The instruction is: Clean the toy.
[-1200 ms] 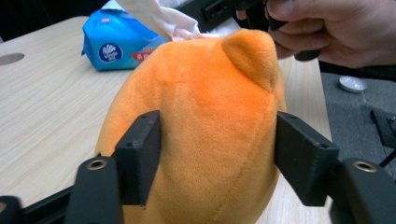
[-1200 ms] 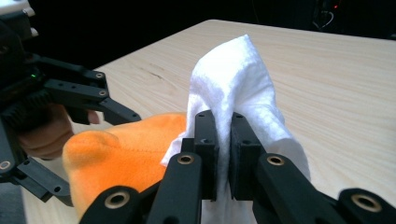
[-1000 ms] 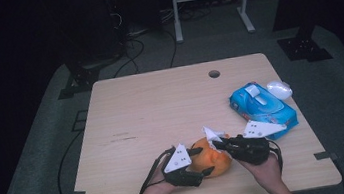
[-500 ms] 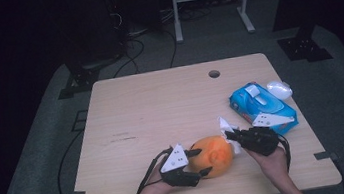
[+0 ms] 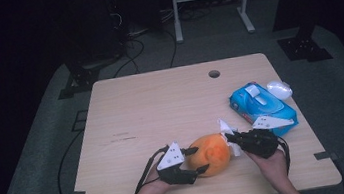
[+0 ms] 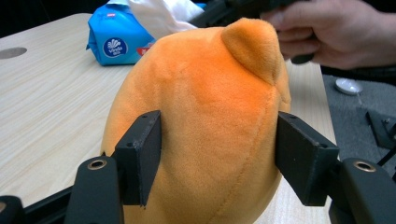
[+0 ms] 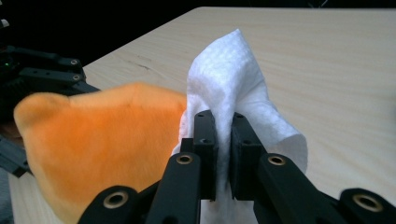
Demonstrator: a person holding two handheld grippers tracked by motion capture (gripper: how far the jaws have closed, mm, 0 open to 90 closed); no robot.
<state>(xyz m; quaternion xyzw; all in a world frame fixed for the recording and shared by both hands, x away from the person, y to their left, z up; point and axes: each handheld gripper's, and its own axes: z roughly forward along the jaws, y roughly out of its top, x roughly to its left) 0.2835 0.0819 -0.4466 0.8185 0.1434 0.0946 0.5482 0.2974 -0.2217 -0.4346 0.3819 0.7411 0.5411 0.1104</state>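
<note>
An orange plush toy (image 5: 211, 153) rests on the wooden table (image 5: 161, 108) near its front edge. My left gripper (image 5: 198, 160) is shut on it from the left, and in the left gripper view both pads (image 6: 144, 154) press into the plush (image 6: 210, 102). My right gripper (image 5: 229, 139) sits at the toy's right side, shut on a white tissue (image 5: 224, 126). In the right gripper view the tissue (image 7: 229, 79) stands up between the closed jaws of my right gripper (image 7: 224, 126) and touches the plush (image 7: 102, 140).
A blue pack of wipes (image 5: 261, 108) lies at the table's right edge, just behind my right hand. A small white oval object (image 5: 279, 89) sits beside it. A cable hole (image 5: 214, 73) is near the far edge. The table's left and middle are bare wood.
My right gripper has carried the tissue rightward, from over the plush to its right side, uncovering more of the toy. The left gripper and the plush have stayed in place.
</note>
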